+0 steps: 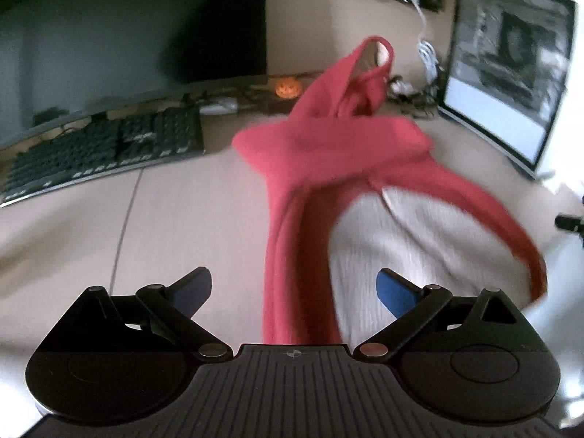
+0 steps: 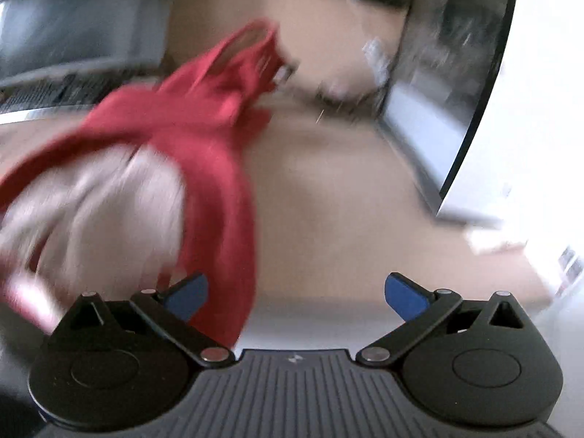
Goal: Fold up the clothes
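A red garment (image 1: 328, 146) with a pale ribbed lining (image 1: 394, 241) lies crumpled on the beige desk (image 1: 182, 211), its straps bunched up at the far end. In the left wrist view it runs from the middle of the desk down between my fingers. My left gripper (image 1: 294, 290) is open, with the cloth under the gap but not pinched. In the blurred right wrist view the same red garment (image 2: 204, 135) lies to the left. My right gripper (image 2: 295, 294) is open, its left fingertip (image 2: 189, 294) over the cloth edge and bare desk between the jaws.
A black keyboard (image 1: 106, 153) and a dark monitor (image 1: 109, 43) stand at the back left. A second monitor (image 1: 511, 69) stands at the right, also seen as a monitor (image 2: 449, 91) in the right wrist view. A small orange pumpkin (image 1: 288, 88) and white cables (image 1: 427, 54) sit at the back.
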Demonstrator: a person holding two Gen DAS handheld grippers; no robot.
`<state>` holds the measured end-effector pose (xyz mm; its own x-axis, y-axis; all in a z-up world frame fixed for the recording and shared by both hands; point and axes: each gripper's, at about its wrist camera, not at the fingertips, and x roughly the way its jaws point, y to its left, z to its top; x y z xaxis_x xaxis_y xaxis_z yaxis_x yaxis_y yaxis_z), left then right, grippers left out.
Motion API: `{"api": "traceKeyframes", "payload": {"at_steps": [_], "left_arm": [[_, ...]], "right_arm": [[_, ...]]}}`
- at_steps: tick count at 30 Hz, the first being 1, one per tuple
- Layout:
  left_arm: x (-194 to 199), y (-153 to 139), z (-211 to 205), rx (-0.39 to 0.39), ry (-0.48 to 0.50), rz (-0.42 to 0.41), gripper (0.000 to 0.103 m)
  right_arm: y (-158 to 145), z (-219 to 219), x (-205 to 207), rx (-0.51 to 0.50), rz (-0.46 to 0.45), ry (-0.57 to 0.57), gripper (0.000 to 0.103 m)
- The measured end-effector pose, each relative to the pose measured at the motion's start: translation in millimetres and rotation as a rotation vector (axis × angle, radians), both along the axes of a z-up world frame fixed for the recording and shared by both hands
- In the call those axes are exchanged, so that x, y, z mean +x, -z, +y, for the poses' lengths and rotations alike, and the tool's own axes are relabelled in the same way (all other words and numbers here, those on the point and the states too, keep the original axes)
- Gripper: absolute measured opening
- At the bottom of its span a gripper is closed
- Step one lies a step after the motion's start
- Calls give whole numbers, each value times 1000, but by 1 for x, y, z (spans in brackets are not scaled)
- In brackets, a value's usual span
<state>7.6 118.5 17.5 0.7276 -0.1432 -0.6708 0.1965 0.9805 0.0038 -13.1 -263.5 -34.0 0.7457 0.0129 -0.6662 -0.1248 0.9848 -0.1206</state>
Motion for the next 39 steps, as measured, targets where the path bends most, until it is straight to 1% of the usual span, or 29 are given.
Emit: {"api": "traceKeyframes", "payload": {"at_steps": [2, 4, 6, 9, 10, 12, 15, 17, 19, 21, 24, 28, 30, 33, 36, 39], "left_arm": [[-20, 5, 2, 35, 12, 15, 100], [-35, 12, 0, 82, 28, 37, 100], [-45, 23, -9, 150, 55, 57, 100], [-53, 42, -25, 256, 66, 58, 100], [-55, 48, -29, 287, 59, 53, 100], [-55, 55, -35, 323, 1, 34, 100], [-46, 58, -30, 334, -145, 38, 100], [-43, 51, -20, 321, -228, 40, 100], [-44, 36, -10, 301, -275, 8, 101], [-44, 23, -3, 282, -294, -26, 102], [-43, 15, -5, 279, -284, -44, 102], [-43, 21, -18, 272, -183, -10, 101], [-45, 28, -24, 293, -138, 13, 101], [-44, 37, -26, 339, -148, 37, 101], [-42, 42, -20, 323, -166, 75, 101], [-44, 46, -24, 324, -130, 79, 101]], "right_arm": [[16, 1, -10, 49, 63, -13, 103], [27, 7, -13, 65, 82, -24, 103], [31, 17, -12, 20, 60, -31, 103], [31, 31, -4, -62, -2, -23, 103], [29, 33, -2, -79, -29, -9, 103], [28, 32, 1, -94, -50, 22, 103], [27, 27, 7, -138, -18, 30, 103], [12, 15, 2, -151, -49, 63, 103], [-5, -1, -5, -97, -90, 86, 103], [-14, -10, -9, -63, -120, 99, 103], [-3, 0, -7, -98, -94, 92, 103], [14, 10, -6, -85, -57, 88, 103], [17, 10, -8, -78, -57, 95, 103], [22, 10, -7, -87, -46, 94, 103], [33, 11, 0, -85, -5, 78, 103], [39, 17, 4, -106, -13, 66, 103]]}}
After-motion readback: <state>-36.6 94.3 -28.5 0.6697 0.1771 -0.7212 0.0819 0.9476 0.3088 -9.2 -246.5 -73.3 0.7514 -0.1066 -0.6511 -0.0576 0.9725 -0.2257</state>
